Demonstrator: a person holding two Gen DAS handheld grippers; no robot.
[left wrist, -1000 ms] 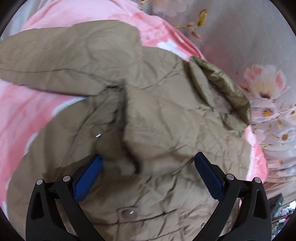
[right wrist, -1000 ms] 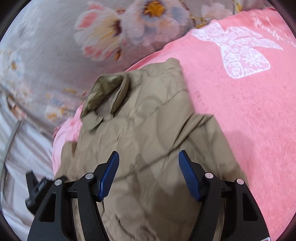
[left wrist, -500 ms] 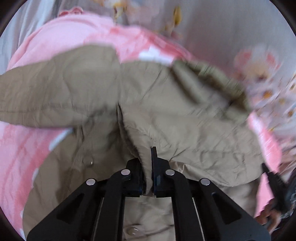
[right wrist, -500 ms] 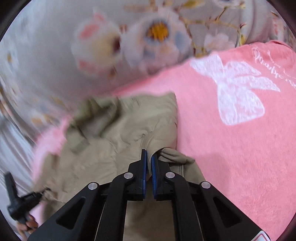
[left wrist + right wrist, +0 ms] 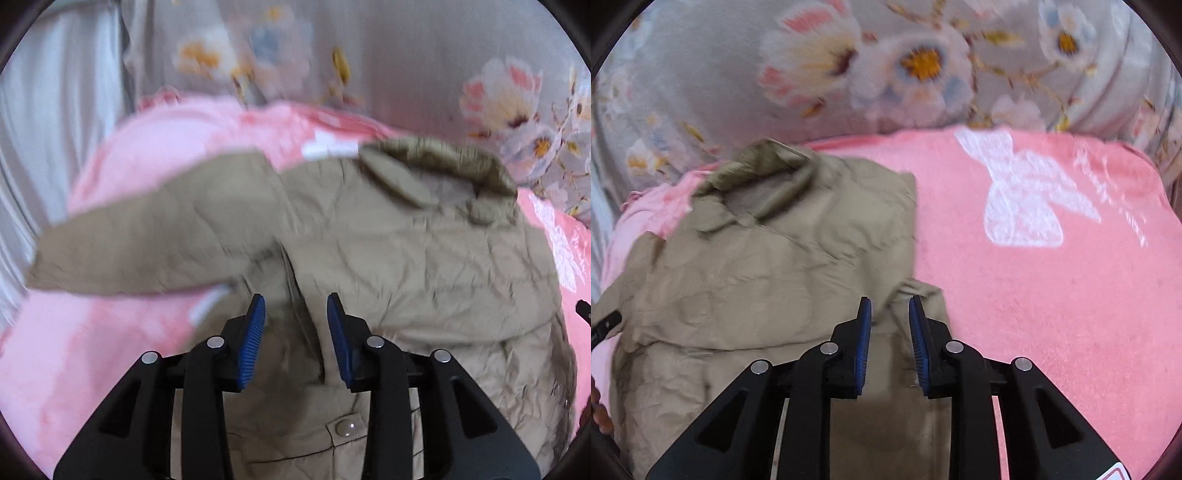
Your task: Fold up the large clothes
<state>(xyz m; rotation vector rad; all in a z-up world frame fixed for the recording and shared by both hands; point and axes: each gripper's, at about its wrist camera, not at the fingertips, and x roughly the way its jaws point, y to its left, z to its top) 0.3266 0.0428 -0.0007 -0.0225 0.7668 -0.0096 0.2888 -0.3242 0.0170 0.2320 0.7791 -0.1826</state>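
While both views blur, I count one tan jacket (image 5: 406, 258) lying on one pink blanket (image 5: 1034, 295), its collar (image 5: 436, 162) at the far end near the floral bedding (image 5: 849, 74). My left gripper (image 5: 295, 332) and right gripper (image 5: 889, 332), two in all, have just been opening; each now stands part open, pads clear of the cloth beneath.

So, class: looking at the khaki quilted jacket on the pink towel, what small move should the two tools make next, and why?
Probably draw both tools back clear. The left tool and right tool have just been opening, pads apart, and no longer pinch the khaki quilted jacket. One sleeve remains spread over the pink towel, so that likely comes next.
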